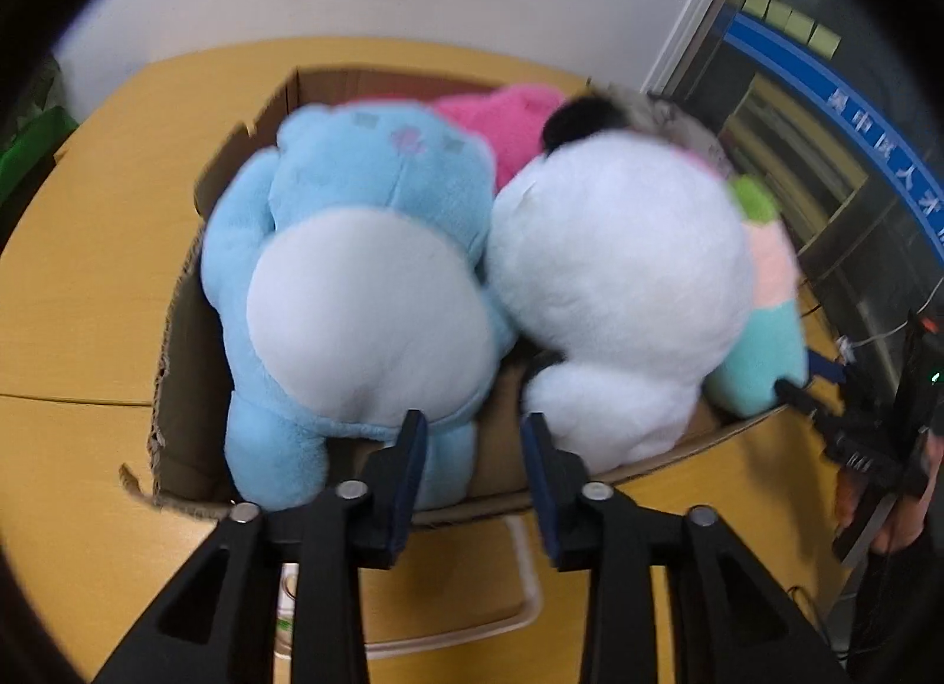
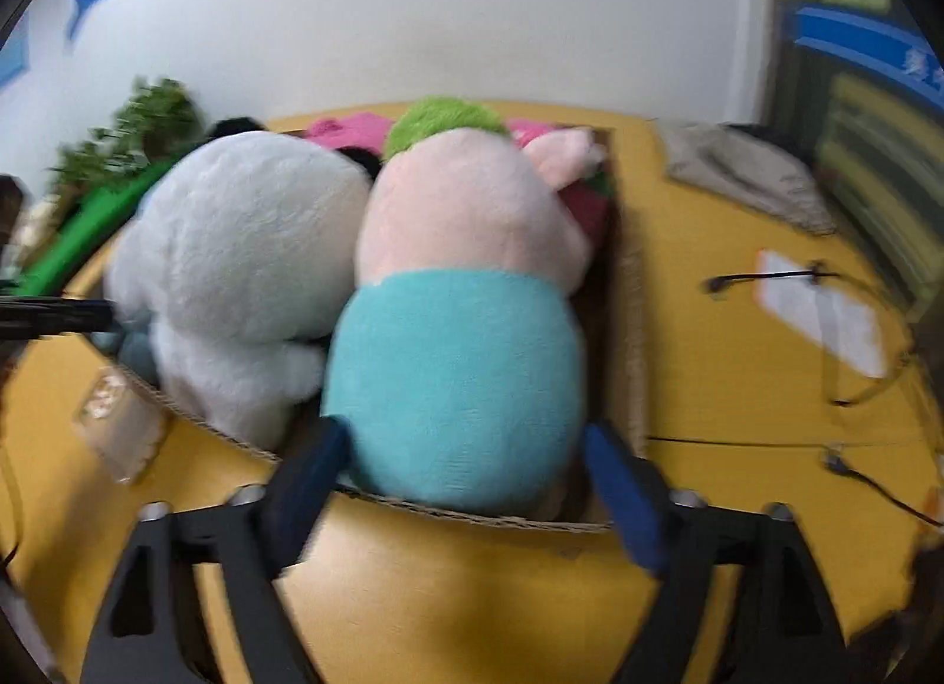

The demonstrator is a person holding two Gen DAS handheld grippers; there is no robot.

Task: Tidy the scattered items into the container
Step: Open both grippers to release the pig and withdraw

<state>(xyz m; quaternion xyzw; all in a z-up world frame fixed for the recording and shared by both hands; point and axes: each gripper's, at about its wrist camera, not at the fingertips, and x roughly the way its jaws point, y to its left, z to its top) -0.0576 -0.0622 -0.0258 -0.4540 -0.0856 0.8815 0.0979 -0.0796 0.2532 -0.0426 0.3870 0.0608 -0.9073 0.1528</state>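
A cardboard box (image 1: 189, 365) on the wooden table holds several plush toys: a blue bear (image 1: 354, 282), a white panda (image 1: 613, 282), a pink toy (image 1: 501, 117) behind them, and a pink-and-teal toy with green hair (image 2: 460, 342). My left gripper (image 1: 472, 448) is open and empty at the box's near rim, between the bear and the panda. My right gripper (image 2: 466, 483) is open, its blue pads (image 2: 318, 465) on either side of the teal toy's bottom without clamping it. The box (image 2: 625, 294) and panda (image 2: 236, 259) also show in the right wrist view.
A clear plastic tray (image 1: 519, 595) lies on the table (image 1: 88, 271) below the left gripper. A grey cloth (image 2: 743, 164), a white paper (image 2: 820, 318) and cables (image 2: 873, 483) lie right of the box. A small packet (image 2: 118, 418) lies at its left.
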